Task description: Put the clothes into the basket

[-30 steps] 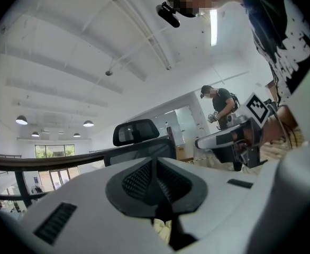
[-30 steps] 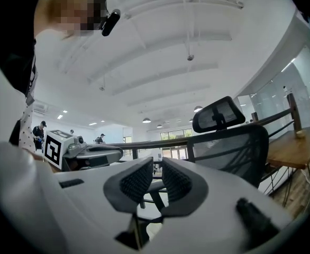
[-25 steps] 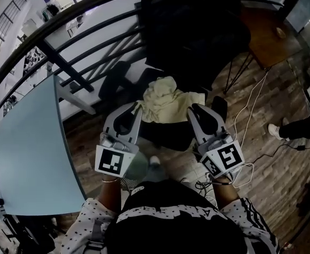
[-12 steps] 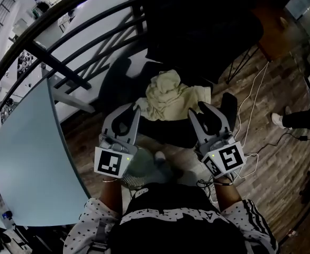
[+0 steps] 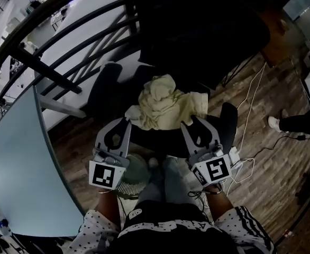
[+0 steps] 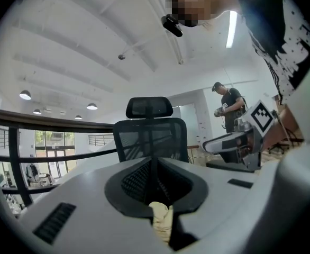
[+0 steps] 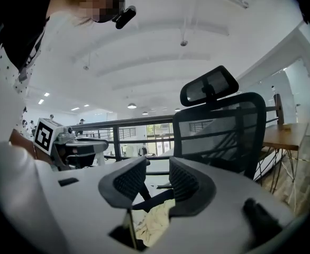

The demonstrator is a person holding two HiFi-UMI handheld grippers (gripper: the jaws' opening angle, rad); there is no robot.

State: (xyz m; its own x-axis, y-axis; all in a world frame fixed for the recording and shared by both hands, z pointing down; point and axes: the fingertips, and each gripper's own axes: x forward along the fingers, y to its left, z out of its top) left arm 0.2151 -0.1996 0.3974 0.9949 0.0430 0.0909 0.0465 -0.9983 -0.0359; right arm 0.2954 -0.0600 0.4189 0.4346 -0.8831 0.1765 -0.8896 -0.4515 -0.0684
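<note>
The cream cloth point(image 5: 165, 106) lies crumpled on the seat of a black office chair point(image 5: 197, 36). At the cloth's near left edge is the left gripper point(image 5: 125, 121), its jaws closed together. On the near right, the right gripper point(image 5: 195, 125) has just been opening its jaws, with nothing between them.
</note>
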